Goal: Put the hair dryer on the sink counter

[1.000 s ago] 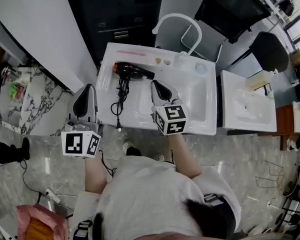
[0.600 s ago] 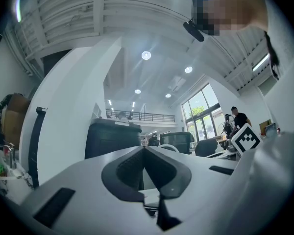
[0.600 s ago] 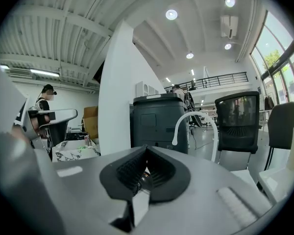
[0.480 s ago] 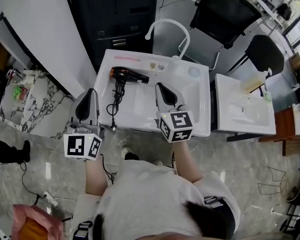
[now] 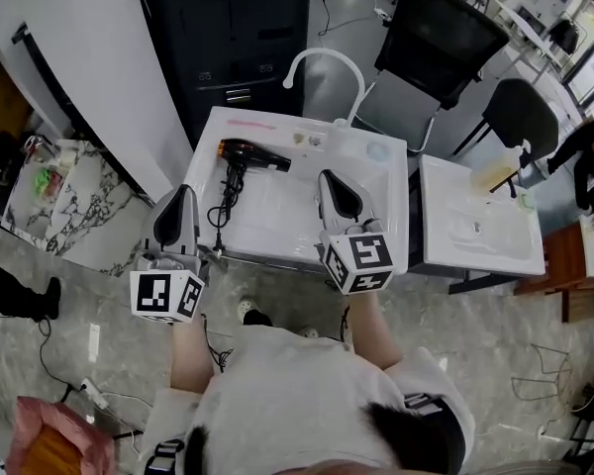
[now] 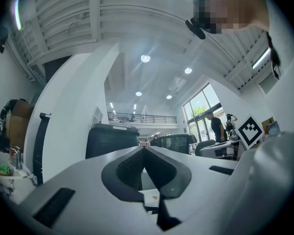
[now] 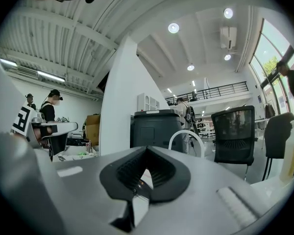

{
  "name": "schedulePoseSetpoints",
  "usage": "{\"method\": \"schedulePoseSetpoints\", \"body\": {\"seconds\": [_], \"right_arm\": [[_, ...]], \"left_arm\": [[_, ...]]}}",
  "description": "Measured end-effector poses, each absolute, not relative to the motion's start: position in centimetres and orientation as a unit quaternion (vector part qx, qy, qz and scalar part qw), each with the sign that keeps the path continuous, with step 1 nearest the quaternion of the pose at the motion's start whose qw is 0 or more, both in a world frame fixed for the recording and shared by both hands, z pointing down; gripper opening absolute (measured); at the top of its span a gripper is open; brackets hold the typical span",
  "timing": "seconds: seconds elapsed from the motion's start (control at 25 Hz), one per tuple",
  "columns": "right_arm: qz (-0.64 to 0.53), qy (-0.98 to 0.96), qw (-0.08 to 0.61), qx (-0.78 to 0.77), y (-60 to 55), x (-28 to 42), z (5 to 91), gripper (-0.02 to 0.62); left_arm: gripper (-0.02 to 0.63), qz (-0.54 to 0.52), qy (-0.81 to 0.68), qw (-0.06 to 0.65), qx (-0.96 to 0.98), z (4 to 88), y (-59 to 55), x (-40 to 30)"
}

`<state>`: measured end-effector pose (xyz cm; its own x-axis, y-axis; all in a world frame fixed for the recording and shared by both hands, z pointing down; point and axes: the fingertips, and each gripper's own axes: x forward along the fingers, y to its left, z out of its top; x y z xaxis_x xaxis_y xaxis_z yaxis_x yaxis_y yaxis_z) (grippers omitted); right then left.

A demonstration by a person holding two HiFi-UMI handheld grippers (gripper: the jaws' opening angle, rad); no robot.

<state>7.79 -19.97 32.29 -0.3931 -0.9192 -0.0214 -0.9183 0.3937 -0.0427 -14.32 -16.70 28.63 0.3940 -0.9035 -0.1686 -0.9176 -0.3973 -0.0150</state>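
Dryer (image 5: 252, 154) lies at the counter's (image 5: 277, 228) left rear, body running left-right, orange end near the left edge, cord (image 5: 223, 201) trailing frontward. Left gripper (image 5: 183, 192) and right gripper (image 5: 328, 177) hover at the front edge, jaws closed together, holding nothing.

Grey marble floor (image 5: 475, 344), black office chair (image 5: 441, 38)

— What is the person wearing?
— A pale, short-sleeved shirt (image 5: 297, 384).
— And the tools?
— The left gripper (image 5: 180, 190) and right gripper (image 5: 327, 176) have grey shells and black ribbed pads (image 6: 125, 170). Each carries a white marker cube (image 5: 166, 295) with black squares.
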Motion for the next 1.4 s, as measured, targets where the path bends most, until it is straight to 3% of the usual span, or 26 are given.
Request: {"method": "schedulePoseSetpoints", "body": {"seconds": [0.6,1.4], "right_arm": [[0.018,0.841,0.059,-0.538,-14.9,12.0,29.7,0.011],[0.017,0.839,0.059,-0.541,-13.8,14.6,30.2,0.011]], "left_arm": [[0.002,0.075,0.547,0.058,-0.832,28.4,-13.2,-10.7],[0.002,0.071,0.536,0.058,-0.839,28.4,-12.6,-7.5]]}}
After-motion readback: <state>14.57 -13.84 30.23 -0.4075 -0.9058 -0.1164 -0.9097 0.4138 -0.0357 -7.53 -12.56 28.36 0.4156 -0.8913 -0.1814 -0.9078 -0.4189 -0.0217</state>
